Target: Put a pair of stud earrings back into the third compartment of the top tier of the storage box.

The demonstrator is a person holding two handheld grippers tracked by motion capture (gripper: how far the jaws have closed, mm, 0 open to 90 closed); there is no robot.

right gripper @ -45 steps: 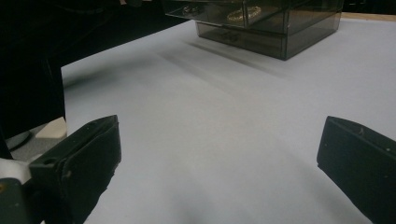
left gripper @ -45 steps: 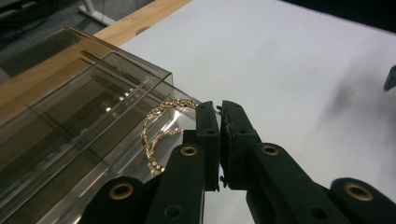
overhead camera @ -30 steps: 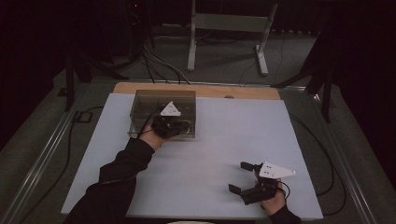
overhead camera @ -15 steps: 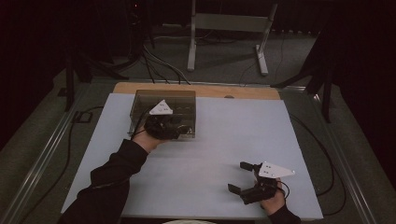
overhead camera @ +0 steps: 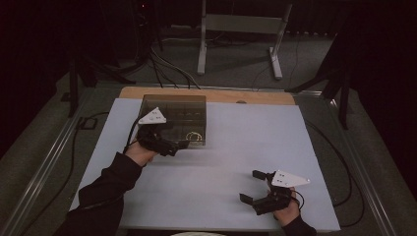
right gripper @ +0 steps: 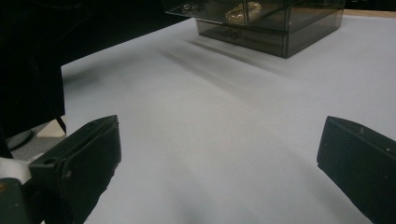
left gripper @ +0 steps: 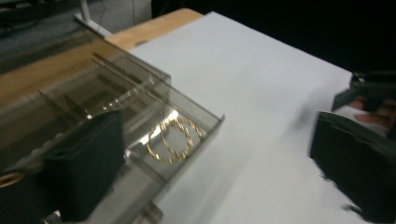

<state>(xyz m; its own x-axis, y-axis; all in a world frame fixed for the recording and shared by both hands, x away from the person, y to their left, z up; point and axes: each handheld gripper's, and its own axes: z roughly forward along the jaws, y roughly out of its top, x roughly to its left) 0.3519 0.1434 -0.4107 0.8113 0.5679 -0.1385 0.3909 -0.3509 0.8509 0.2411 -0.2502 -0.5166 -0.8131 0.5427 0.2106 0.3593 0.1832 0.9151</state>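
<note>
White table surface (overhead camera: 236, 147): bare through the centre, right side and near edge; free passage there. Smoked clear box (overhead camera: 173, 118) stands far left, the one obstacle on the sheet; gold hoops (left gripper: 170, 140) lie in its near-right compartment. Left gripper (overhead camera: 169, 146) with jaws apart sits at the box's near wall, blocking that approach. Right gripper (overhead camera: 255, 187), jaws wide, rests near right, well apart from the box; bare sheet between them. Wooden strip (overhead camera: 255, 96) at far edge bare.
</note>
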